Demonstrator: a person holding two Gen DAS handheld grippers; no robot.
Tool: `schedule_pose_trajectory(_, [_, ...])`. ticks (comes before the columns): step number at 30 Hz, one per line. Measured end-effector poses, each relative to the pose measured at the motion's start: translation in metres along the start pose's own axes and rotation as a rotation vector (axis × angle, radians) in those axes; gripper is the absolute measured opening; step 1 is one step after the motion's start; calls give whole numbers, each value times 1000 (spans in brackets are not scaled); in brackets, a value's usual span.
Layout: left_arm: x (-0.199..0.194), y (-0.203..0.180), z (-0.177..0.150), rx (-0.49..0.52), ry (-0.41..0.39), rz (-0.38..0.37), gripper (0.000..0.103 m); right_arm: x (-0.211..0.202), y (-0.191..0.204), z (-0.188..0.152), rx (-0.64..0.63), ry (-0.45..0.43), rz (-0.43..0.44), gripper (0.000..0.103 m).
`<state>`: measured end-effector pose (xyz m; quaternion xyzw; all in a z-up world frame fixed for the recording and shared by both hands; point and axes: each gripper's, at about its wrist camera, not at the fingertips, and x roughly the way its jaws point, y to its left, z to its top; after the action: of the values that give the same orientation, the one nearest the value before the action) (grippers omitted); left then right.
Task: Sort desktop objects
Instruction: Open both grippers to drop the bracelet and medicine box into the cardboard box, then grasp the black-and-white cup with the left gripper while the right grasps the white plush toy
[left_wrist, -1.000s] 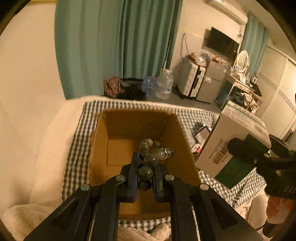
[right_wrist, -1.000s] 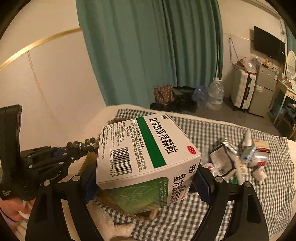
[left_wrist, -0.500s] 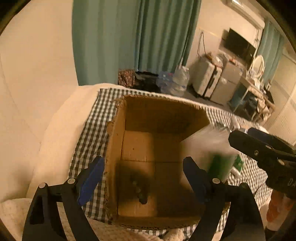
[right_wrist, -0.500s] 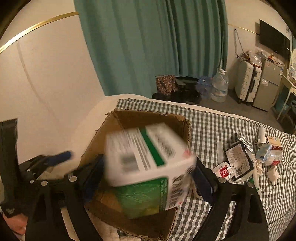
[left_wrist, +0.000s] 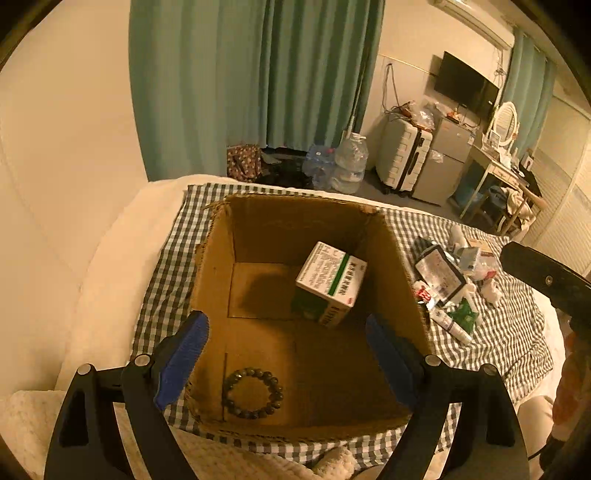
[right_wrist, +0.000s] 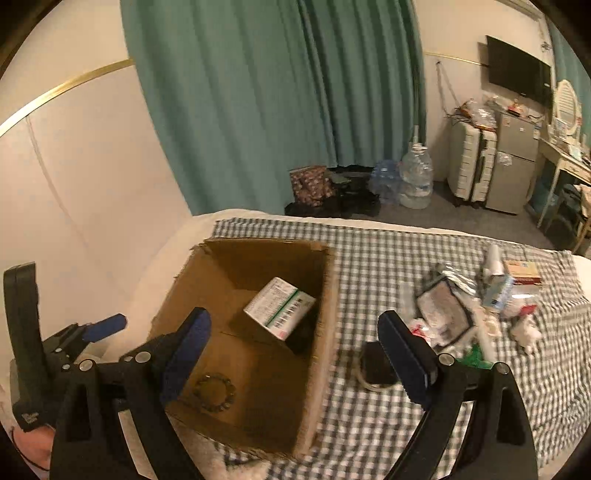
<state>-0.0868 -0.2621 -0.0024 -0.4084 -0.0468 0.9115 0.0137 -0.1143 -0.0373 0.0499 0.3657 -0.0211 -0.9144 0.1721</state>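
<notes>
The left wrist view looks straight down into the open box (left_wrist: 295, 314) and shows its whole floor: the bracelet (left_wrist: 253, 393) lies flat in the near left corner, and the carton (left_wrist: 328, 284), white with a green stripe, sits tilted toward the far right wall, well apart from the beads. The right wrist view sees the same box (right_wrist: 258, 332) from its right side, so the near wall hides part of the floor; the bracelet (right_wrist: 215, 392) shows only blurred, and the carton (right_wrist: 281, 308) leans by the far right wall. This view alone shows a dark round thing (right_wrist: 376, 365) on the checked cloth (right_wrist: 369, 266) just right of the box, and the fuller spread of clutter (right_wrist: 480, 306) farther right: packets, a tube, small boxes. The left view catches that clutter (left_wrist: 450, 280) only at its edge.

The left tool (left_wrist: 288, 354) hangs over the box's near side, released, its blue pads spread wide with nothing between them but the box floor below. The right tool (right_wrist: 295, 343) is also released and wide, one finger over the box, the other over the cloth; it grips nothing. In the right view the left tool (right_wrist: 92, 332) shows at the left edge, beside the box. The cloth covers a bed (left_wrist: 122, 258), not a desk.
</notes>
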Motion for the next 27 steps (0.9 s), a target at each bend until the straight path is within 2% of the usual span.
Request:
schedule_pose_trajectory(4, [-13,-26,-2,22,-5,-6,100,-26,-27,-12,32,-29,-31,92])
schedule_pose_trajectory(7, [-23,-52,-6,61,-16,-18,101,-47,-52,-21,56,-51,-34,92])
schedule_pose_trajectory(13, [-33,-110,-18,84,-24,-42,103,-96,-119,-43,112,-111,-102,92])
schedule_pose_trajectory(20, [-11,-188,-47,67,-6,-46,103,-121,-178,-68,129,-134,-224,92])
schedule_pose_trajectory(27, [25,-237,-71,92,38,-23,103,-121,-211,-88,126,-130,-226,92])
